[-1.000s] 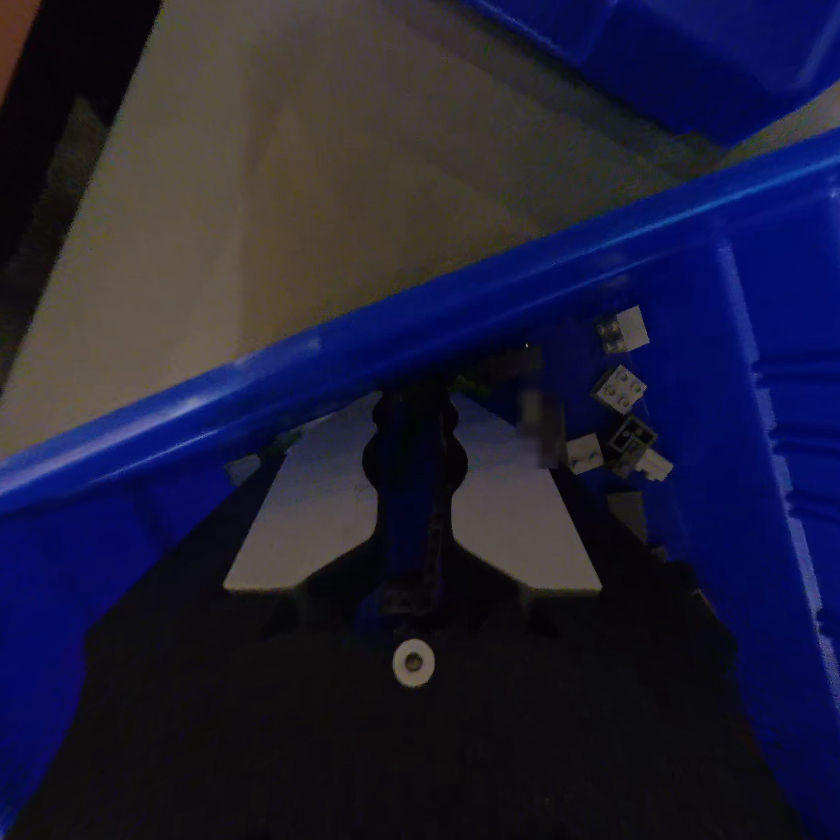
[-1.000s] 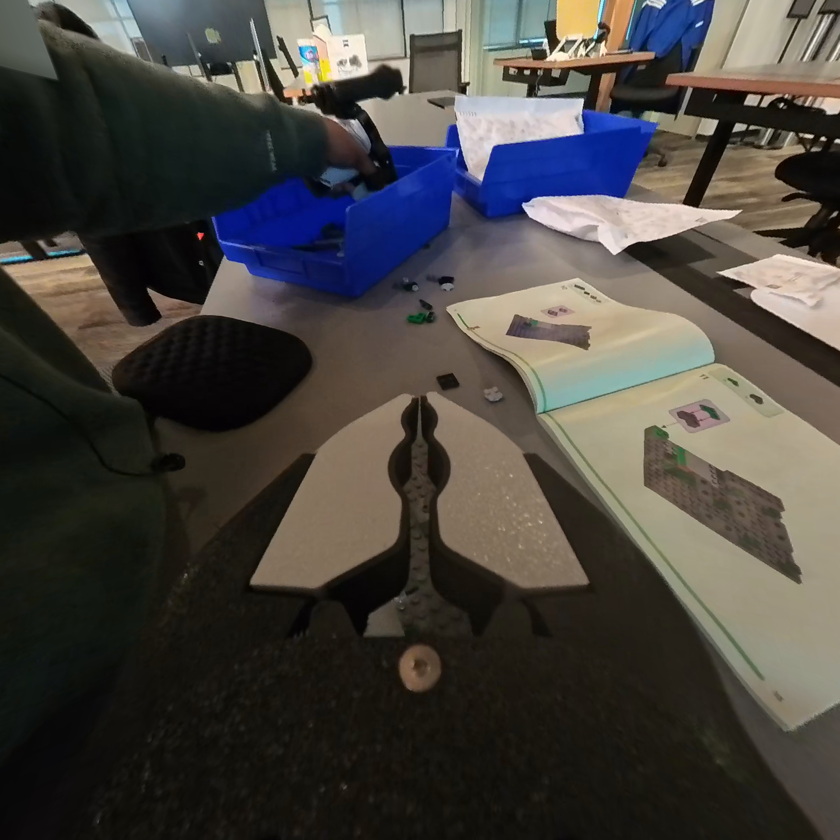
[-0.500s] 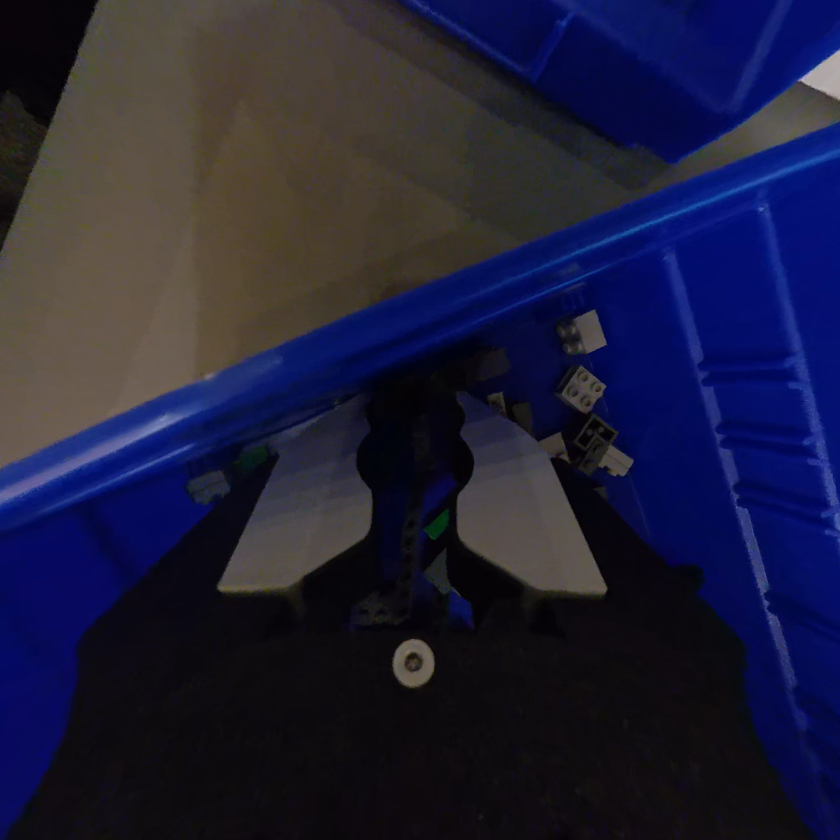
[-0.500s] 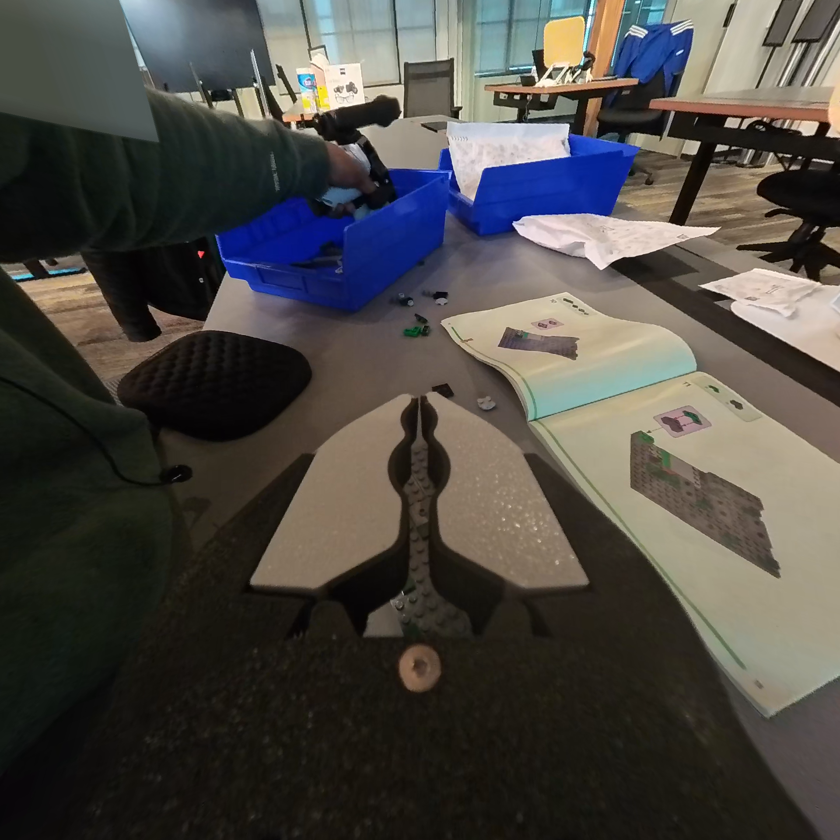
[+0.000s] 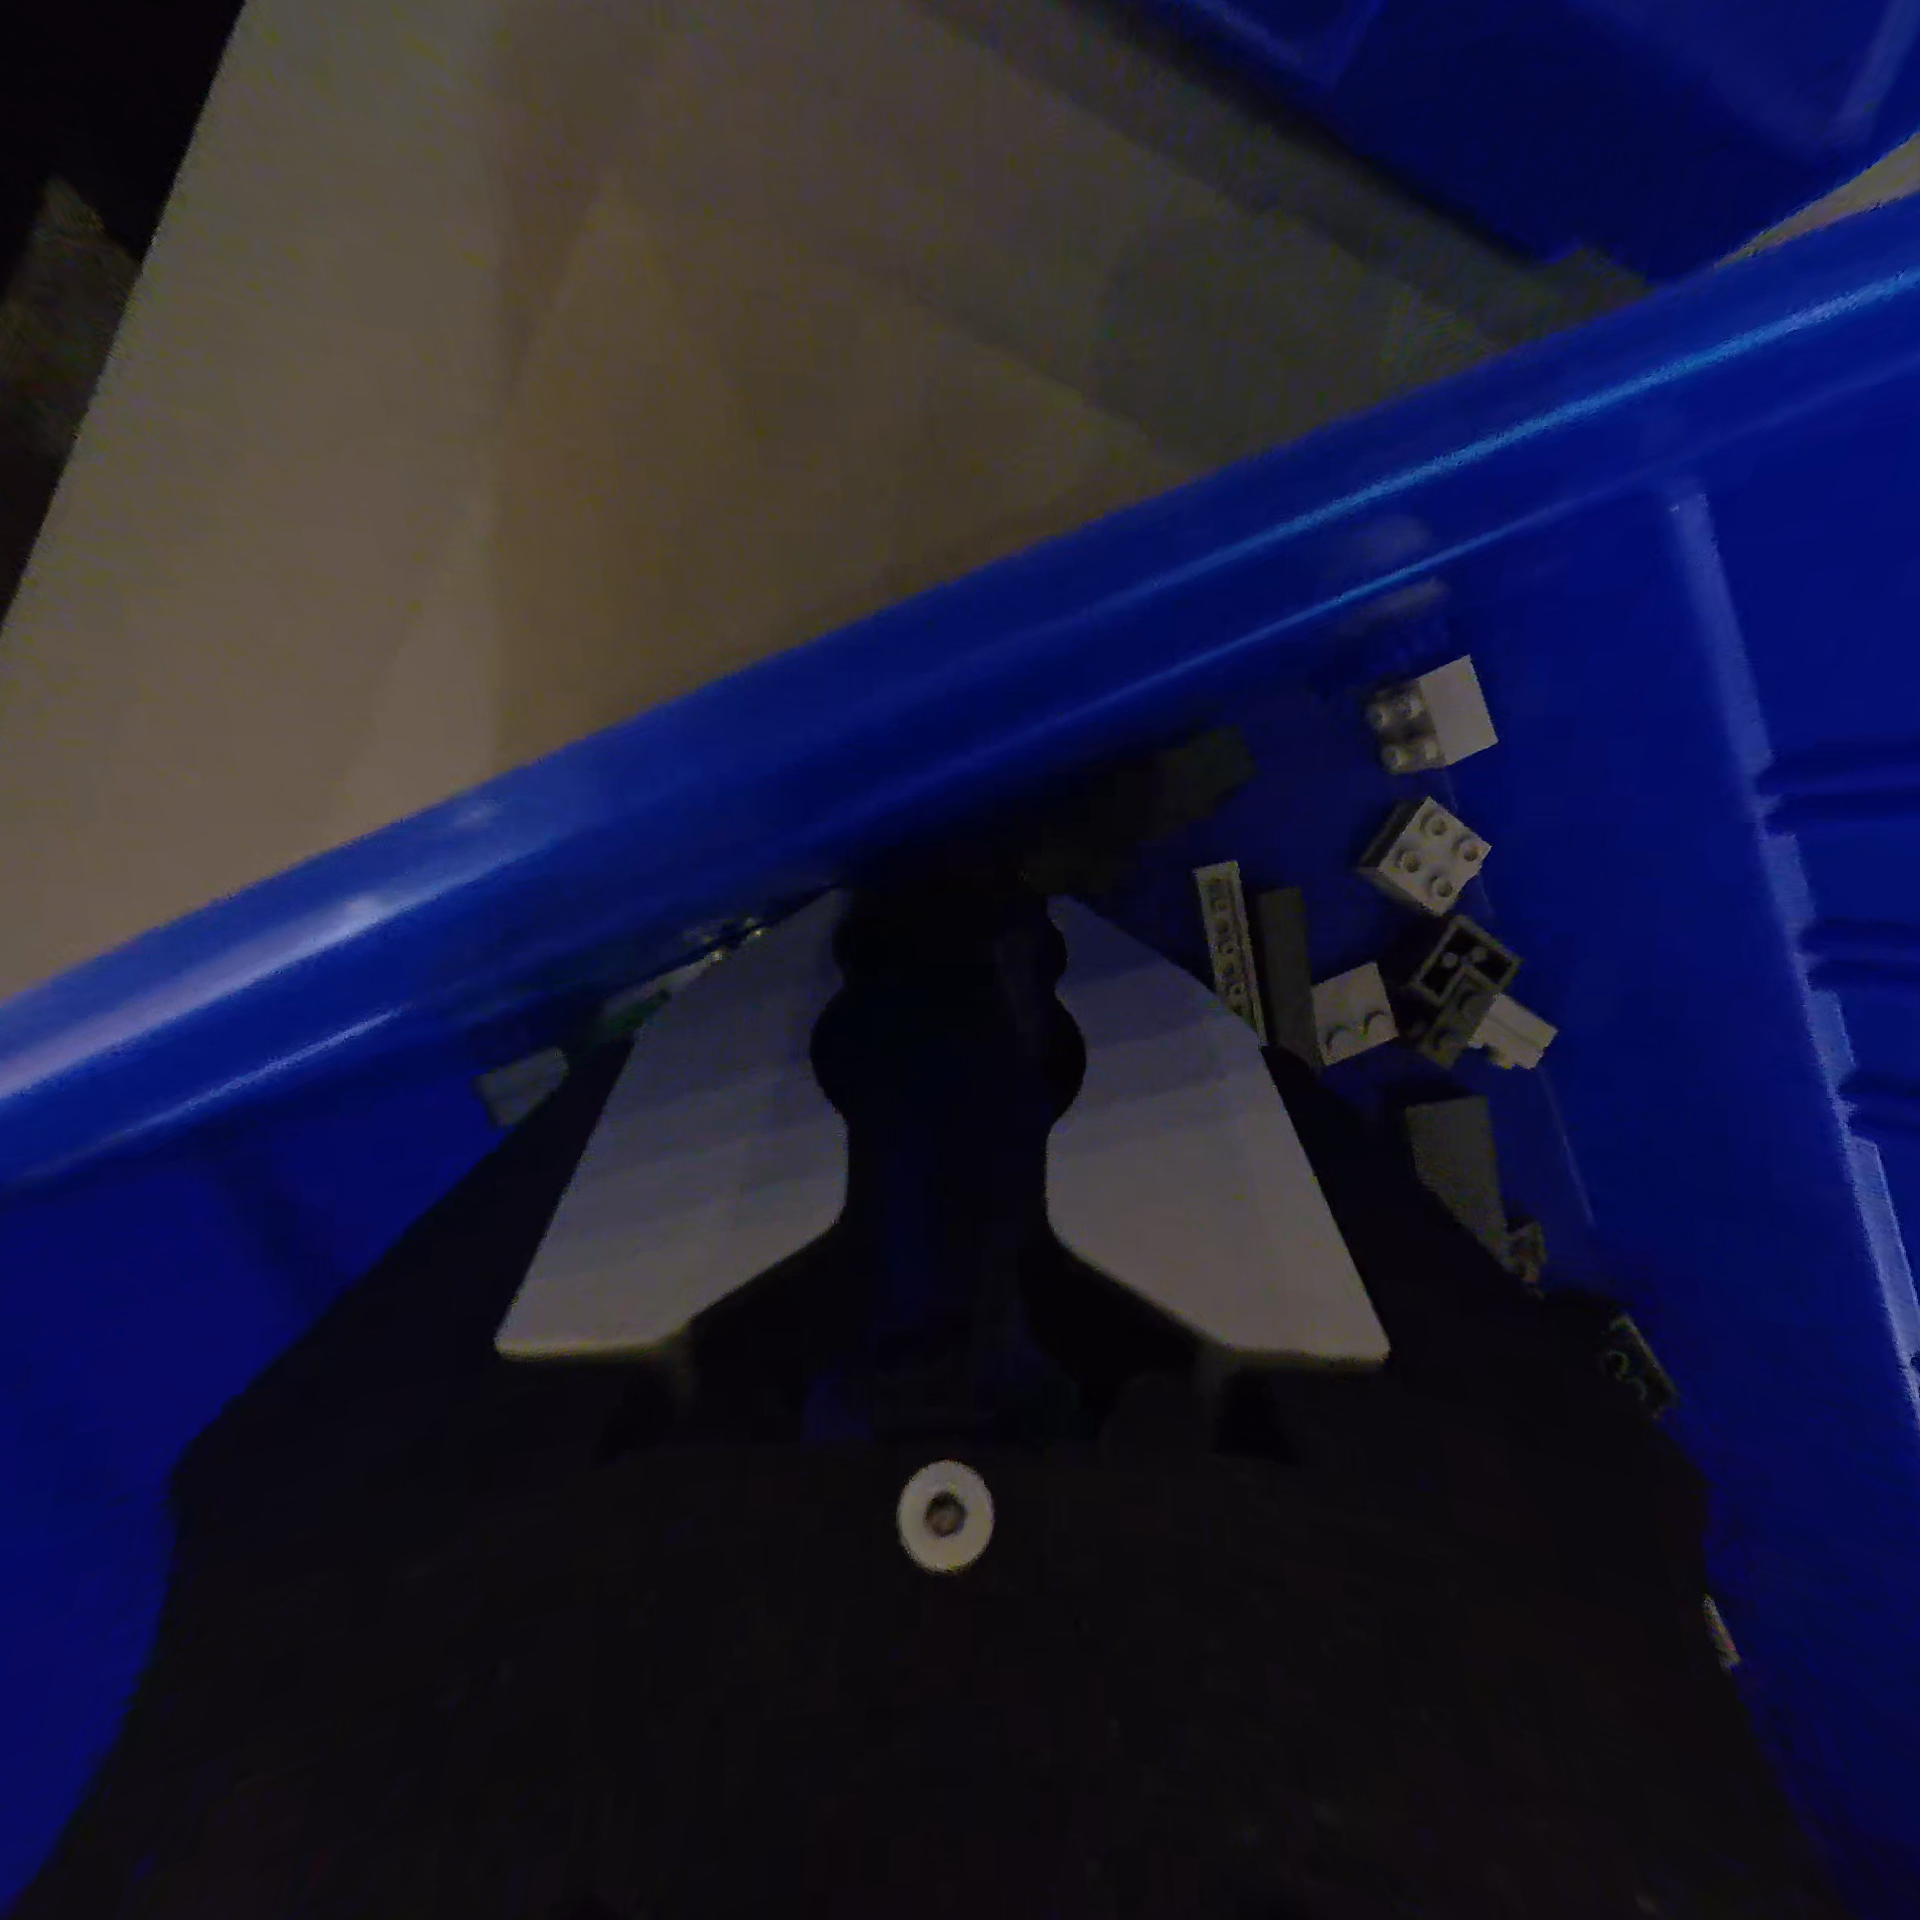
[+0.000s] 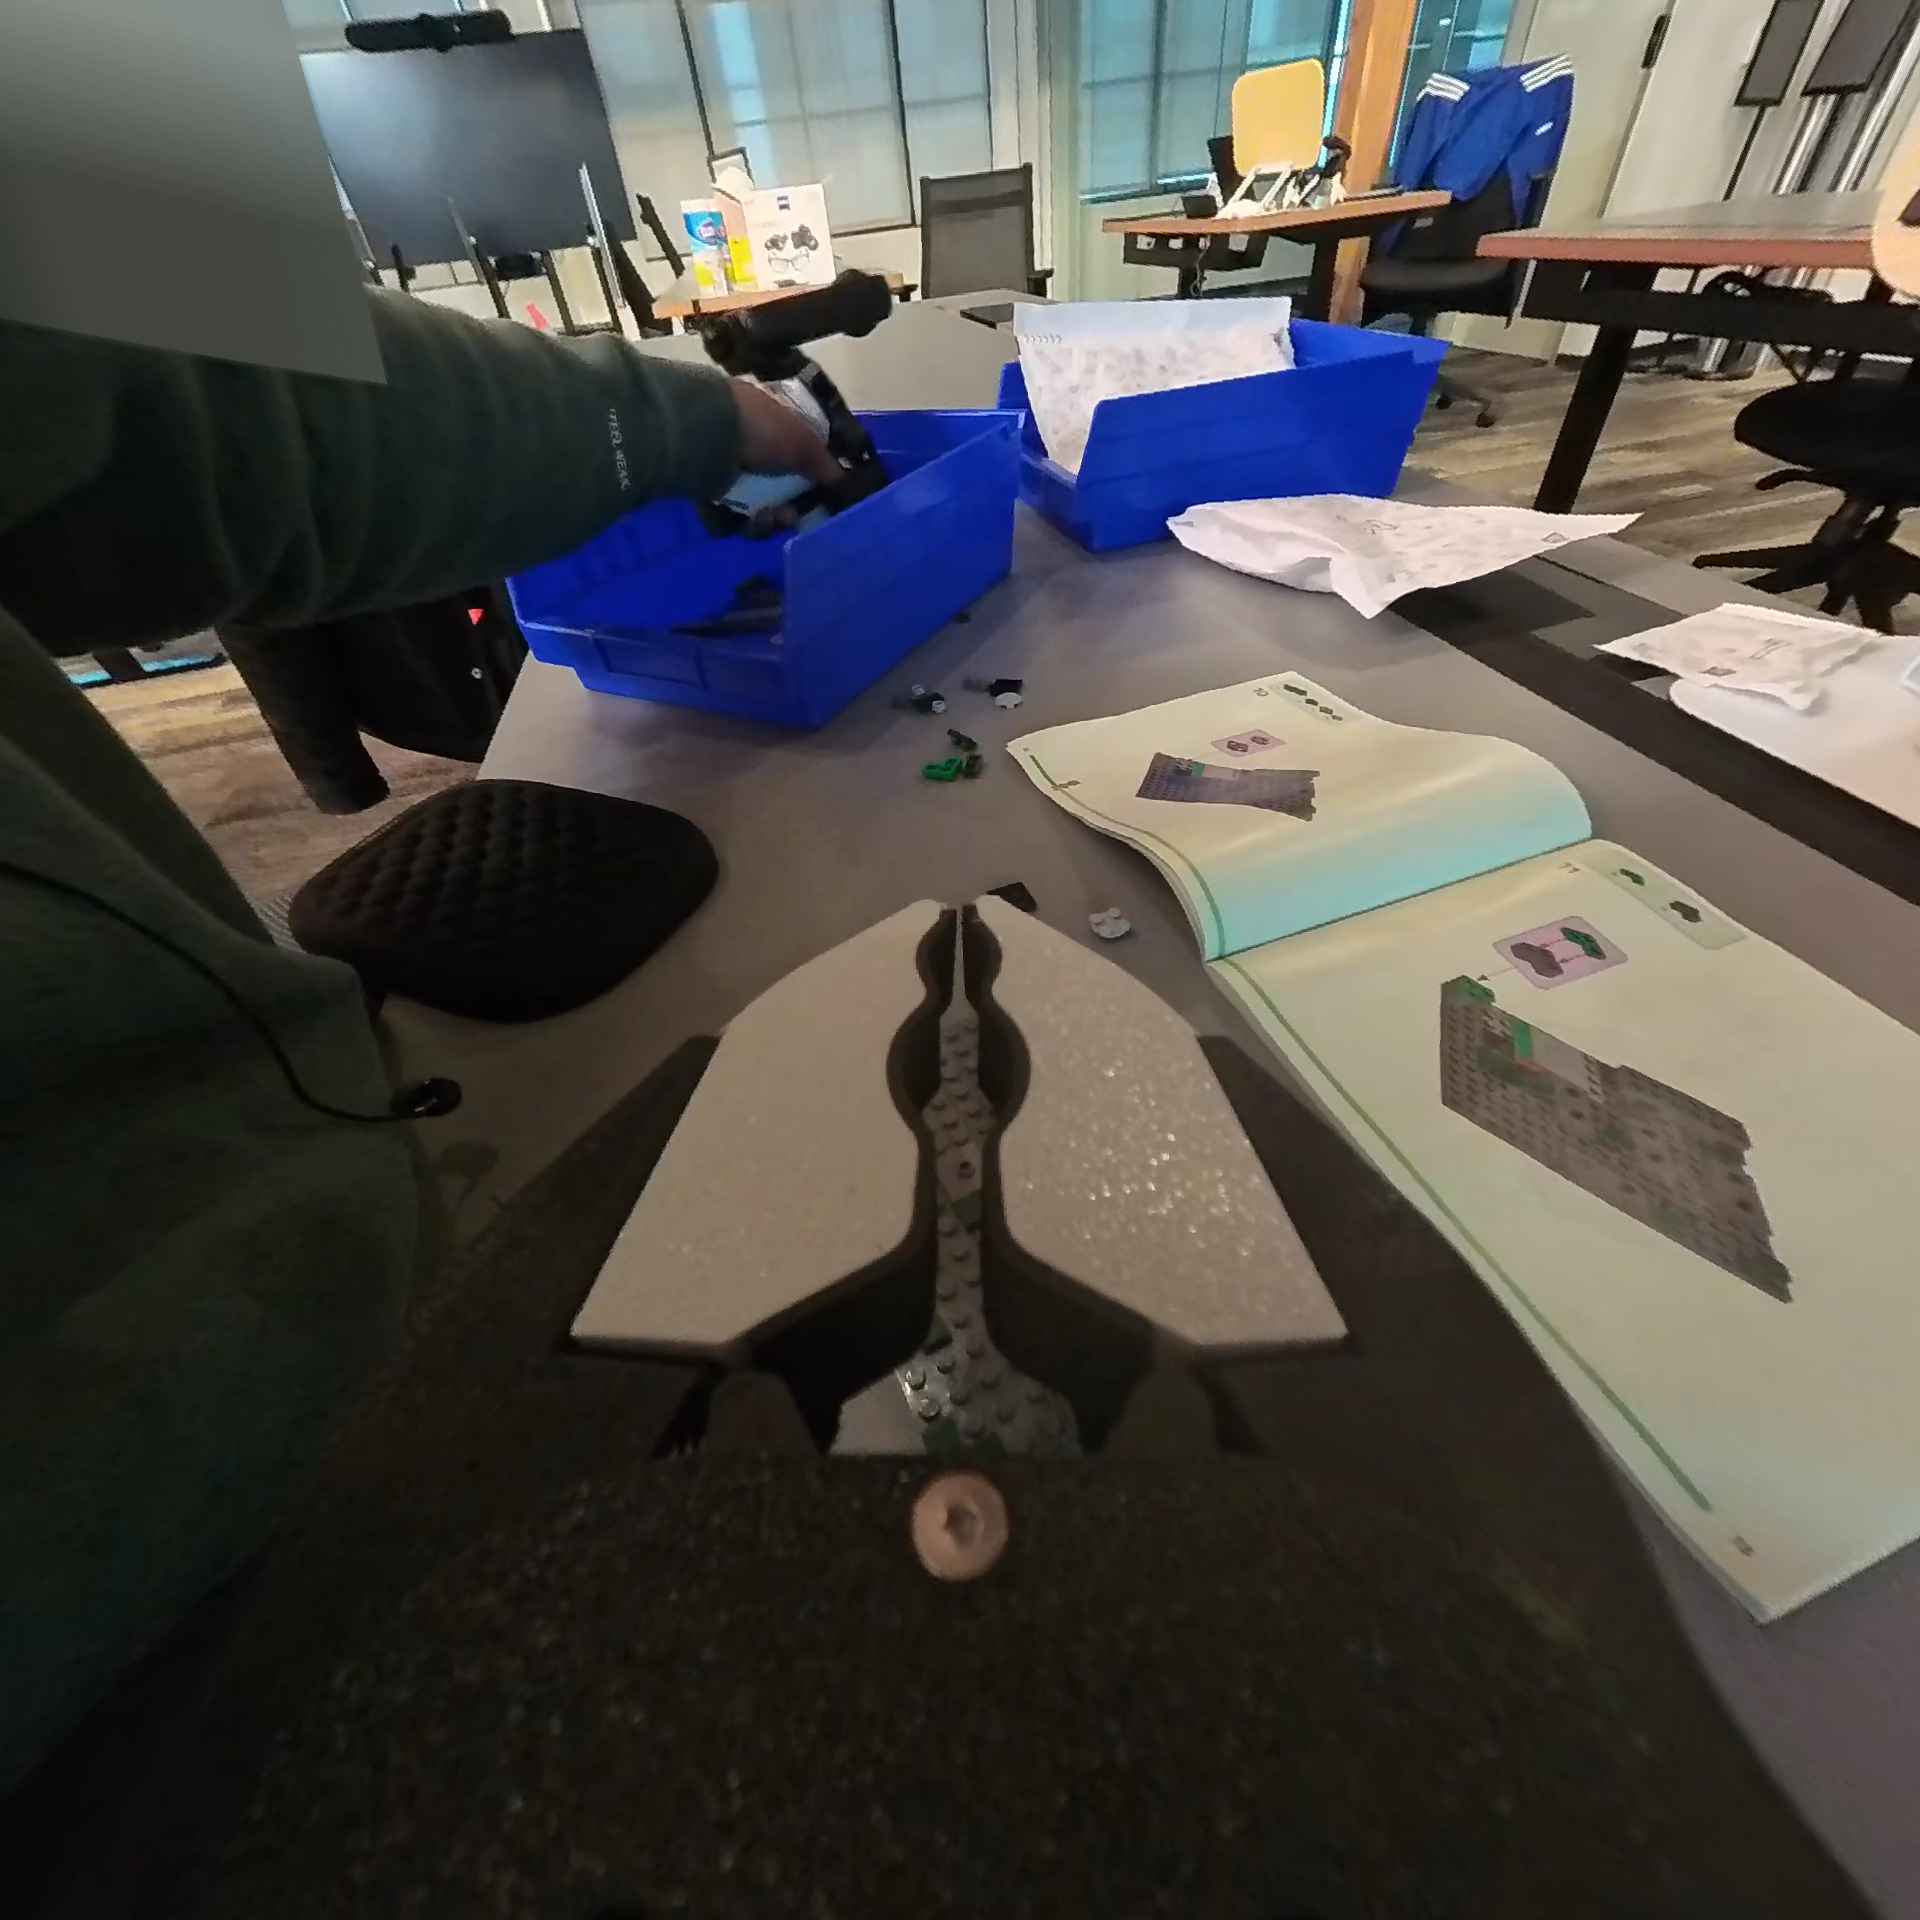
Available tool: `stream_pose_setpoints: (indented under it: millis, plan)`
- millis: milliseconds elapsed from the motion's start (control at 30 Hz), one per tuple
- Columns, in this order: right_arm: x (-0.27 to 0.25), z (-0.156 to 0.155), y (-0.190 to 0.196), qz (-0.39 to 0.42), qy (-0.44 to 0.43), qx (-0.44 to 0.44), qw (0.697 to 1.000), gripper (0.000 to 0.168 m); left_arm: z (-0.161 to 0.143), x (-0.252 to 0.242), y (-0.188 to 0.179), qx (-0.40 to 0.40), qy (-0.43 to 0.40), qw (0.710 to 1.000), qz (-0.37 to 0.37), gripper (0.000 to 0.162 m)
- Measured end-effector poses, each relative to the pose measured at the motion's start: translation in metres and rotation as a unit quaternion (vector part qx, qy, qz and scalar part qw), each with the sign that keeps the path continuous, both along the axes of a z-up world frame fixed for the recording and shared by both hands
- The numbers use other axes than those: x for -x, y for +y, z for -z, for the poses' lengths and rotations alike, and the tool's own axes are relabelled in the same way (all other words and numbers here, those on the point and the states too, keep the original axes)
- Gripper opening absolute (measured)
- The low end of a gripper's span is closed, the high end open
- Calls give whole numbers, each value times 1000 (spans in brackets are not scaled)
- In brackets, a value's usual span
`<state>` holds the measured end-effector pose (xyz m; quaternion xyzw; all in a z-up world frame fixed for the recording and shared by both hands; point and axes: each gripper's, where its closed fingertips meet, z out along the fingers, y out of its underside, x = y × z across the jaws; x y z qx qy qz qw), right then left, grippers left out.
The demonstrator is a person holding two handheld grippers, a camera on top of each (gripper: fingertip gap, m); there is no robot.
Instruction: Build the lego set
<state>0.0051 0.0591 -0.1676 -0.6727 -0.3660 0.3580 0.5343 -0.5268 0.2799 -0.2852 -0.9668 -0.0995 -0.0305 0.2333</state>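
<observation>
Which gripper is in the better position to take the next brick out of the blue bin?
Probably the left gripper: it is already inside the blue bin, beside loose grey bricks. The right gripper holds a grey plate.

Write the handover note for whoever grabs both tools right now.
Left tool: inside the near blue bin, fingers apart, nothing seen between them; grey bricks lie just to its right.
Right tool: shut on the grey studded plate, held over the table.
Instruction booklet lies open to the right; a few loose pieces sit between bin and booklet.
Done: plate started, some green parts on it.
Left: pick the next brick from the bin and attach it per the open page.
</observation>
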Motion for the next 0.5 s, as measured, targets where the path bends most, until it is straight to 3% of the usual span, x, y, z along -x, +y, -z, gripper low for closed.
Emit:
stream_pose_setpoints:
  millis: [500]
  plan:
    - [0, -3, -2, -2, 2, -3, 1000, 0, 0, -1, 2, -16, 12, 999, -28, 18]
